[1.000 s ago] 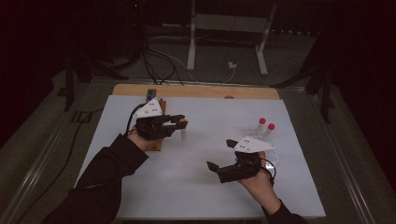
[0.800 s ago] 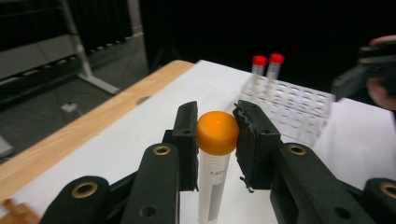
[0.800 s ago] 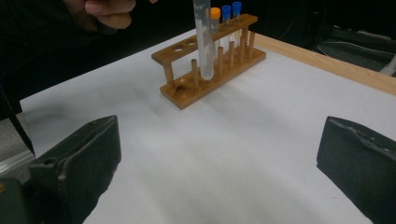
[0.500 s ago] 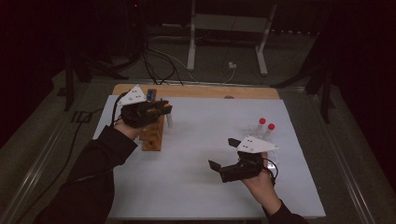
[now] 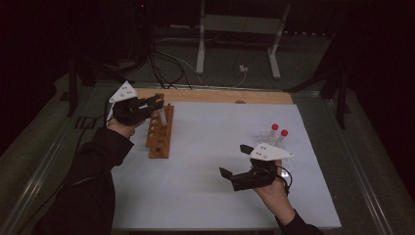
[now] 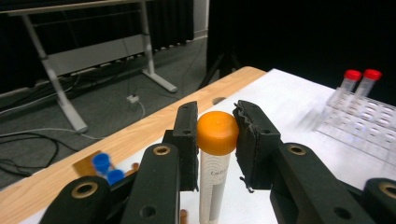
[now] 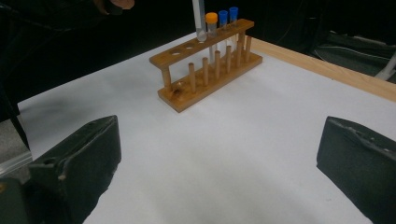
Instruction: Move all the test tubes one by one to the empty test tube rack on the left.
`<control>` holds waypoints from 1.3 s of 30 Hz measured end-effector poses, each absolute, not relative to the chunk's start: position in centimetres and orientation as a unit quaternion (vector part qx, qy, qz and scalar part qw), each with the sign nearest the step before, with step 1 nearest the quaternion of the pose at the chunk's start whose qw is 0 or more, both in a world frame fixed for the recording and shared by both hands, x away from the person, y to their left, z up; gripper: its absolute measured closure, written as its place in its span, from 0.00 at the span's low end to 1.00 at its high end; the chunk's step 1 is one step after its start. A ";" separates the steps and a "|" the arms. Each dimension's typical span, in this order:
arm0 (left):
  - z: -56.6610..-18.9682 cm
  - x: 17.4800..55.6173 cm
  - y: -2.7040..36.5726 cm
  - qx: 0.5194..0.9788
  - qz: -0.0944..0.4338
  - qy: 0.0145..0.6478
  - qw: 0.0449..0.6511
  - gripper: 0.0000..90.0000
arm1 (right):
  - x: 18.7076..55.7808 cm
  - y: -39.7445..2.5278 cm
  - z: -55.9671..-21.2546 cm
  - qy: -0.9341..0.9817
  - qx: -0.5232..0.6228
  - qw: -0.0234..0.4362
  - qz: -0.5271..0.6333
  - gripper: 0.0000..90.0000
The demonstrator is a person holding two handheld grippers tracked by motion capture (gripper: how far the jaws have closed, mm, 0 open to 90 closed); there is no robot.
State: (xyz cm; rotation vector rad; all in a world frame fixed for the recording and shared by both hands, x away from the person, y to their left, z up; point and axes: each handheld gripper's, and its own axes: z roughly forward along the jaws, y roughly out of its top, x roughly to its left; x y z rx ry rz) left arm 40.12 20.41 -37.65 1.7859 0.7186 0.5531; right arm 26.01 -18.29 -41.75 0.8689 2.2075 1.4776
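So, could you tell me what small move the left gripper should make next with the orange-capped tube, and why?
Probably lower it straight down. The left gripper is shut on the orange-capped tube, whose bottom, in the right gripper view, hangs right at the wooden rack, by a hole beside the seated orange-capped tube. Whether it has entered is unclear.

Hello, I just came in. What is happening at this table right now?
A person works with a hand-held gripper in each hand. The left hand-held gripper is closed on an orange-capped tube and holds it over the wooden rack, where two blue-capped tubes and another orange-capped one already stand. The right hand-held gripper waits open above the white mat, holding nothing. Two red-capped tubes stand in a clear rack nearby.
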 end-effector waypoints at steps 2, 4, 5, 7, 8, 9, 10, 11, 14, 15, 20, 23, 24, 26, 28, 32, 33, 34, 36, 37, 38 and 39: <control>-37.7 40.4 20.8 0.749 0.239 0.308 0.536 0.80 | 26.0 -18.3 -41.8 0.778 0.306 0.174 0.520 0.00; -37.7 40.7 21.0 0.747 0.246 0.314 0.533 0.80 | 26.1 -18.3 -41.8 0.779 0.305 0.174 0.520 0.00; -37.8 40.8 21.2 0.746 0.247 0.316 0.531 0.80 | 26.1 -18.3 -41.8 0.779 0.304 0.174 0.520 0.00; -37.9 41.0 21.3 0.744 0.251 0.320 0.530 0.80 | 26.1 -18.3 -41.8 0.779 0.305 0.174 0.520 0.00; -38.0 41.2 21.4 0.745 0.254 0.322 0.526 0.80 | 26.1 -18.3 -41.8 0.779 0.305 0.173 0.520 0.00; -38.1 41.3 21.4 0.745 0.258 0.325 0.523 0.80 | 26.1 -18.3 -41.8 0.779 0.305 0.172 0.520 0.00; -38.3 41.4 21.5 0.746 0.254 0.327 0.522 0.80 | 26.1 -18.3 -41.8 0.779 0.305 0.173 0.520 0.00; -38.5 41.5 21.5 0.745 0.258 0.330 0.519 0.80 | 26.1 -18.3 -41.8 0.779 0.305 0.173 0.520 0.00; -39.0 41.8 21.8 0.744 0.261 0.338 0.515 0.80 | 26.0 -18.4 -41.8 0.779 0.305 0.173 0.519 0.00; -39.1 41.8 21.9 0.743 0.263 0.340 0.513 0.80 | 26.0 -18.4 -41.8 0.780 0.305 0.173 0.519 0.00; -40.1 42.1 22.5 0.738 0.262 0.354 0.512 0.80 | 26.1 -18.4 -41.9 0.779 0.307 0.171 0.520 0.00; -40.9 42.1 22.7 0.739 0.258 0.358 0.510 0.80 | 26.1 -18.5 -41.8 0.778 0.307 0.171 0.520 0.00; -41.1 42.1 22.7 0.739 0.256 0.359 0.509 0.80 | 26.1 -18.5 -41.8 0.778 0.307 0.171 0.521 0.00; -41.7 42.1 22.6 0.740 0.254 0.361 0.507 0.80 | 26.1 -18.5 -41.9 0.778 0.308 0.170 0.521 0.00; -42.3 42.1 22.5 0.743 0.253 0.362 0.504 0.80 | 26.1 -18.5 -41.9 0.778 0.308 0.169 0.521 0.00; -43.3 42.2 22.4 0.743 0.246 0.368 0.502 0.80 | 26.1 -18.5 -41.9 0.777 0.308 0.171 0.521 0.00; -43.6 42.2 22.4 0.743 0.247 0.370 0.501 0.80 | 26.1 -18.6 -41.9 0.777 0.308 0.171 0.521 0.00; -43.8 42.2 22.4 0.743 0.247 0.370 0.500 0.80 | 26.1 -18.6 -41.8 0.777 0.308 0.170 0.521 0.00; -44.2 42.2 22.3 0.745 0.247 0.371 0.497 0.80 | 26.0 -18.6 -41.8 0.777 0.308 0.170 0.521 0.00; -44.3 42.2 22.3 0.746 0.246 0.370 0.496 0.80 | 26.0 -18.6 -41.8 0.777 0.308 0.170 0.522 0.00; -44.4 42.2 22.2 0.748 0.247 0.369 0.493 0.80 | 26.0 -18.6 -41.8 0.777 0.308 0.170 0.522 0.00; -44.5 42.2 22.2 0.748 0.248 0.370 0.492 0.80 | 26.0 -18.6 -41.8 0.777 0.308 0.171 0.522 0.00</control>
